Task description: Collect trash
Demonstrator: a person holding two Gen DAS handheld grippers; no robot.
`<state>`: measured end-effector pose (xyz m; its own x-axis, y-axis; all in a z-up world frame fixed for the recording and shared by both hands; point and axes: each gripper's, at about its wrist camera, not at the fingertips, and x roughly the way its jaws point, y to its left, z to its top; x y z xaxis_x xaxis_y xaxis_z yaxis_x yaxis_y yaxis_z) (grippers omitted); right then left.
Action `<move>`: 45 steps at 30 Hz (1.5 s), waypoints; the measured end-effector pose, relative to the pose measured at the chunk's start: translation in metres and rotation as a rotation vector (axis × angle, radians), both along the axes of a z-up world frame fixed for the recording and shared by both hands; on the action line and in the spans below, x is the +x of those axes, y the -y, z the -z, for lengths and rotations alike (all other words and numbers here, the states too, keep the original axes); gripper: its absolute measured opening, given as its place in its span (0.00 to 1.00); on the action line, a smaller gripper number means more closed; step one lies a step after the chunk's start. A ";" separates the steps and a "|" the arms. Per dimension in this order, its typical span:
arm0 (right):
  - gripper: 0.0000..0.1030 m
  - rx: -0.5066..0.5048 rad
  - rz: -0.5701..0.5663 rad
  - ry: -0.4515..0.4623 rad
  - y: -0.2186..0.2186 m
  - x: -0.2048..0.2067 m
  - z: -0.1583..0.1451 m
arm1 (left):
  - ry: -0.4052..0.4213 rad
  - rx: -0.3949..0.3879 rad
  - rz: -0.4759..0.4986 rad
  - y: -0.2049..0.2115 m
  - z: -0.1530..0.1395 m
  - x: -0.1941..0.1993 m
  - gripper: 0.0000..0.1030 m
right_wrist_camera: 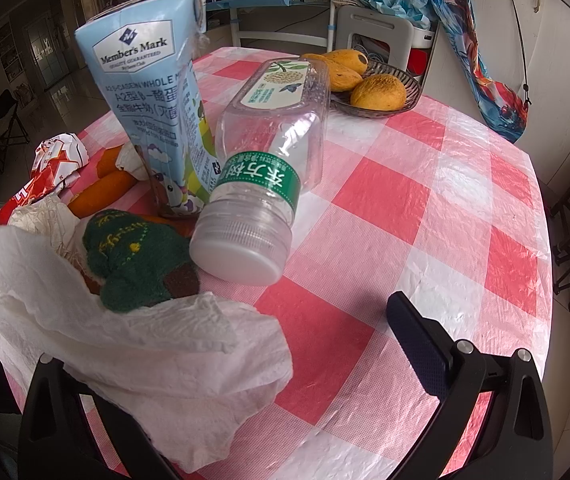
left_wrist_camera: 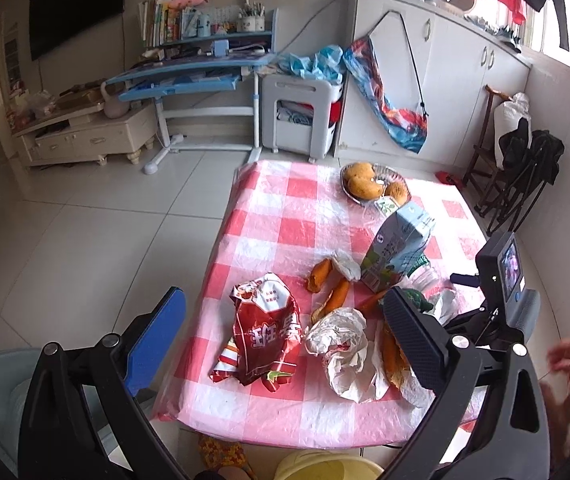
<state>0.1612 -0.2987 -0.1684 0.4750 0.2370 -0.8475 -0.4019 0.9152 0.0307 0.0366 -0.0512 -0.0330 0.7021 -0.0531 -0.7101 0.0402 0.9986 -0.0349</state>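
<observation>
Trash lies on a red-and-white checked table [left_wrist_camera: 285,216]. In the left wrist view: a crumpled red snack bag [left_wrist_camera: 265,332], a crumpled white wrapper [left_wrist_camera: 341,344], orange peels [left_wrist_camera: 325,280] and a blue milk carton [left_wrist_camera: 399,248]. My left gripper [left_wrist_camera: 285,340] is open above the bag and wrapper. In the right wrist view: the milk carton [right_wrist_camera: 153,100] stands upright, a clear plastic bottle [right_wrist_camera: 269,160] lies on its side, a green cloth [right_wrist_camera: 137,260] and a white tissue [right_wrist_camera: 145,352] lie in front. My right gripper [right_wrist_camera: 221,364] is open; the tissue covers its left finger.
A bowl of yellow fruit [right_wrist_camera: 369,84] stands at the table's far side. A yellow bin [left_wrist_camera: 325,468] sits below the table's near edge. A desk [left_wrist_camera: 189,76], a white stool [left_wrist_camera: 301,116] and cabinets [left_wrist_camera: 445,80] stand beyond. Folding chairs [left_wrist_camera: 517,176] are at the right.
</observation>
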 end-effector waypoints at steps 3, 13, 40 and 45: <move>0.94 0.000 0.000 0.000 0.000 0.000 0.000 | -0.011 0.013 -0.002 0.008 0.002 0.008 0.93; 0.94 0.000 0.000 0.000 0.000 0.000 0.000 | -0.021 -0.005 0.069 0.039 0.021 0.028 0.93; 0.94 0.093 0.047 0.380 -0.036 -0.151 -0.097 | 0.024 0.020 0.061 0.036 0.023 0.021 0.93; 0.94 0.025 -0.008 0.457 -0.059 -0.163 -0.096 | 0.055 0.023 0.020 0.028 0.022 0.025 0.93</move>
<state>-0.0017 -0.2396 -0.0722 0.7968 0.2604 -0.5453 -0.3868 0.9131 -0.1292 0.0613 -0.0791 -0.0547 0.7390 -0.0515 -0.6717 0.0614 0.9981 -0.0089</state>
